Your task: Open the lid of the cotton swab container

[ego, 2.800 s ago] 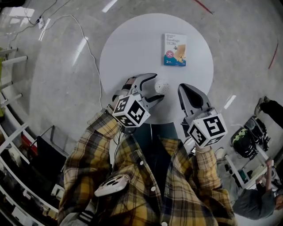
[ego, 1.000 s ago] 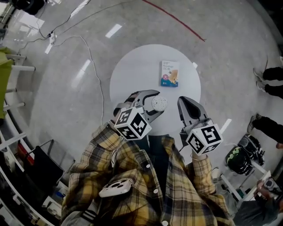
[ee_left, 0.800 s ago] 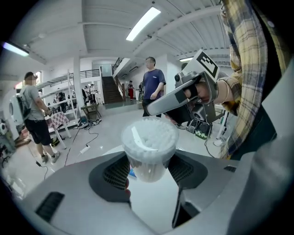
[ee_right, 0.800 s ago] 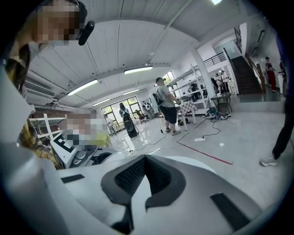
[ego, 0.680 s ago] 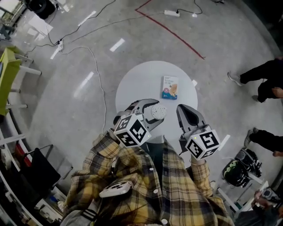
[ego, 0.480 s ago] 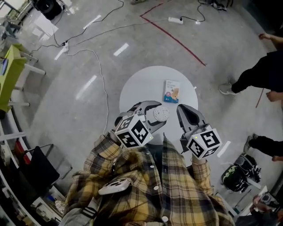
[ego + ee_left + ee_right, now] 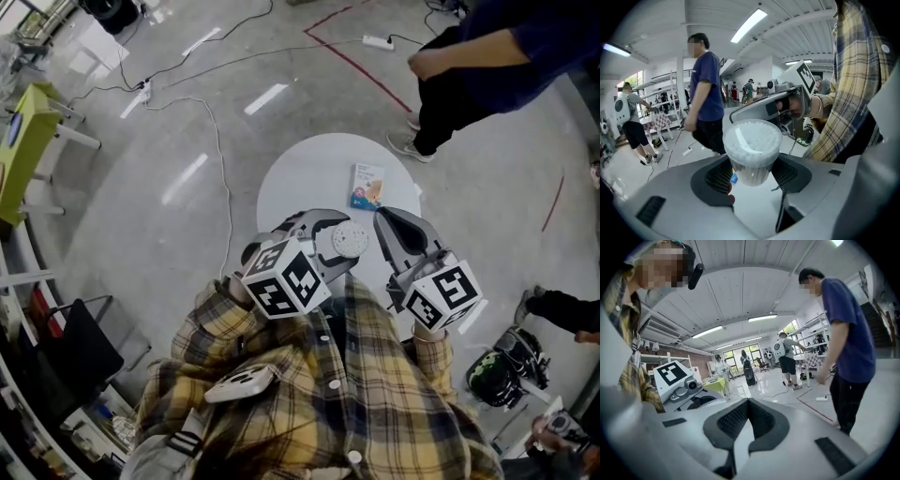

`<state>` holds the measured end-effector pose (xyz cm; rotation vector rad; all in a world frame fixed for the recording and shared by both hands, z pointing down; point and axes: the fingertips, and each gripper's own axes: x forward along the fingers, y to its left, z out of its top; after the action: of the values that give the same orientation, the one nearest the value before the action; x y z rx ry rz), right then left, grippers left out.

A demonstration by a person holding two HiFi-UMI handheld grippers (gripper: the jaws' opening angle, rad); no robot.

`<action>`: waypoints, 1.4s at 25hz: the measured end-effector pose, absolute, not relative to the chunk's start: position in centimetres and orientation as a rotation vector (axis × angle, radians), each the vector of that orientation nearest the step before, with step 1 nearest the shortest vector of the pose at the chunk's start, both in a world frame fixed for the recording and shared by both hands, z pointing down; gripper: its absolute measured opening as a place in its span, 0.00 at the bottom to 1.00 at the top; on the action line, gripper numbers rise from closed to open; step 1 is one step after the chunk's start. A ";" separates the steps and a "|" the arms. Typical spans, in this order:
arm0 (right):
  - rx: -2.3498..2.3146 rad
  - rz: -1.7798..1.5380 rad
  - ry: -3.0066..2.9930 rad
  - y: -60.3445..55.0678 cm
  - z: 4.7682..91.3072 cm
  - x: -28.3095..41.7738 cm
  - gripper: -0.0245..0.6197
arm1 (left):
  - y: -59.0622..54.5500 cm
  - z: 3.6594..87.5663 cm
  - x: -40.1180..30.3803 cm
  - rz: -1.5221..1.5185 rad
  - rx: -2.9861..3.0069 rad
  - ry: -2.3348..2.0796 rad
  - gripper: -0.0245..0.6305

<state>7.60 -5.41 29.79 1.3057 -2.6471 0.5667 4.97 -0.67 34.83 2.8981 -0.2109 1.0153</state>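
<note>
So the cotton swab container (image 7: 751, 164) is held up off the desk (image 7: 300, 173), clamped round its body by the left hand-held gripper (image 7: 752, 176) with the jaws set fairly wide, so the pick-up part looks done. The clear lid (image 7: 752, 138) looks like it's still on, though. The right hand-held gripper (image 7: 749, 405) is pinched fully closed on nothing, just beside the tub, so the actual opening is all left to do imo.

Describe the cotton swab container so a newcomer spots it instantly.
Start at the round white table. Above its near edge, the left tool grips the cotton swab container, a clear round tub packed with white swabs. Its only neighbour, the printed bandage box, lies flat on the table.
</note>
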 end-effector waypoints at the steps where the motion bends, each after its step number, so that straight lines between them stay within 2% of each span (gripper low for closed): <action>1: 1.300 0.564 -2.651 -5.3 29.6 7.5 0.06 | -0.5 34.8 5.0 1.021 2.894 -0.205 0.45; 22: 1.097 0.466 -2.789 -1.5 27.4 5.3 0.07 | 1.6 35.7 4.5 1.092 2.874 -0.124 0.45; 23: 1.070 0.453 -2.789 -1.3 27.3 5.1 0.08 | 1.6 35.7 4.5 1.092 2.873 -0.122 0.45; 25: 1.004 0.443 -2.791 -0.8 27.2 4.6 0.23 | 1.7 35.7 4.6 1.089 2.873 -0.117 0.45; 30: 0.848 0.393 -2.807 0.3 27.1 3.3 0.38 | 1.8 35.7 4.8 1.091 2.871 -0.102 0.45; 35: 0.746 0.340 -2.797 0.9 27.6 2.9 0.47 | 2.0 35.8 5.2 1.102 2.865 -0.085 0.45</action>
<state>2.91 0.93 27.60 0.7460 -2.7972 0.3395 5.19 2.04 35.81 2.8648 -0.0850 1.1018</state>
